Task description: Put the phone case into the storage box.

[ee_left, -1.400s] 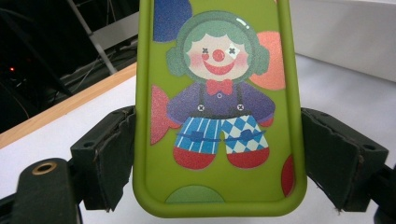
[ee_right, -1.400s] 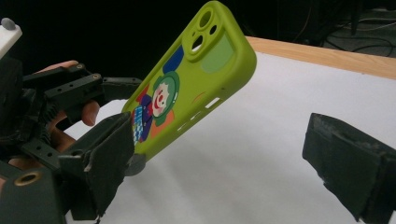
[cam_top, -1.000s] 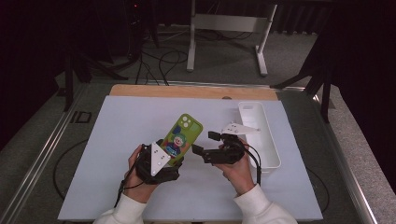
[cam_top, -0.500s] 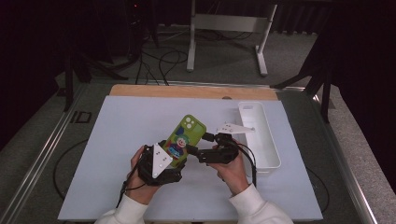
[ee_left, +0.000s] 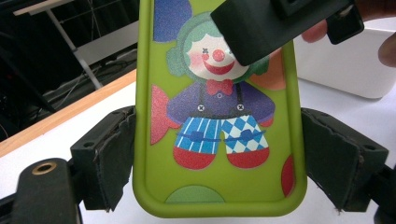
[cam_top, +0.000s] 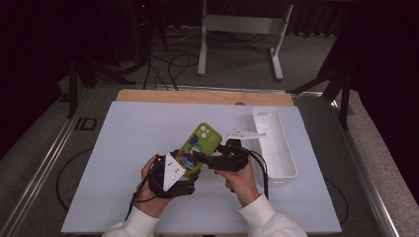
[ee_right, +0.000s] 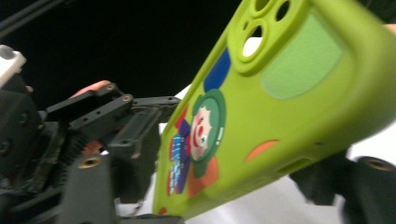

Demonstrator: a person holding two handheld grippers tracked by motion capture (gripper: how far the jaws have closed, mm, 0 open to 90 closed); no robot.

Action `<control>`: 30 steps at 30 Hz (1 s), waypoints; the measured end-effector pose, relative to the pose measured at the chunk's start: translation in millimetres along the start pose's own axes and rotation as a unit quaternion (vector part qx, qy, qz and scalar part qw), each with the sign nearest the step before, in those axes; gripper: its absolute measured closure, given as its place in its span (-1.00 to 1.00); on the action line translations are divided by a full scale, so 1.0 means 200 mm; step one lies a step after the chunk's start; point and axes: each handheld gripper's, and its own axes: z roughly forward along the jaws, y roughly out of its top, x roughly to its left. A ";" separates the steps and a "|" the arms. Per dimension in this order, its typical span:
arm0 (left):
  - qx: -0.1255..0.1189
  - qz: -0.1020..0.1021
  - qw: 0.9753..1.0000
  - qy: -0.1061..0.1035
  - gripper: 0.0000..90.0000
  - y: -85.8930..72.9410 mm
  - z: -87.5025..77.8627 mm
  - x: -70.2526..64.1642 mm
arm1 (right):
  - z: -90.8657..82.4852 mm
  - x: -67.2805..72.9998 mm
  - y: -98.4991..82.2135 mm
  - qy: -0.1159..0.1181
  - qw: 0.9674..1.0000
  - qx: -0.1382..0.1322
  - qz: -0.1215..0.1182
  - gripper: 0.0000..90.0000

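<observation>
Item: green clown-print phone case (cam_top: 198, 146), held tilted above the table (cam_top: 123, 148) centre, camera end toward 1 o'clock.
Progress: lifted and gripped; pass to second gripper apparently midway; white bin (cam_top: 276, 148) at 3 o'clock awaiting nothing visible.
Left gripper (cam_top: 184, 165): clamped across lower end, pads on both long edges.
Right gripper (cam_top: 205, 159): half-open, just been closing around case side; contact likely, blurred.
</observation>
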 end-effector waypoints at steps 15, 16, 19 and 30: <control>0.004 -0.005 1.000 -0.014 -0.64 -0.01 0.01 -0.01 | 0.02 0.01 -0.01 0.004 1.000 0.004 0.008 0.65; 0.007 -0.003 1.000 -0.016 -0.64 -0.01 0.02 -0.01 | 0.02 0.01 -0.01 0.006 1.000 0.004 0.007 0.72; 0.009 -0.005 1.000 -0.017 -0.64 -0.01 0.03 -0.02 | 0.03 0.03 -0.01 0.014 1.000 0.000 -0.002 0.89; 0.006 -0.016 0.999 -0.027 -0.67 -0.02 0.02 0.00 | 0.02 0.07 0.00 0.001 0.999 0.006 -0.033 0.96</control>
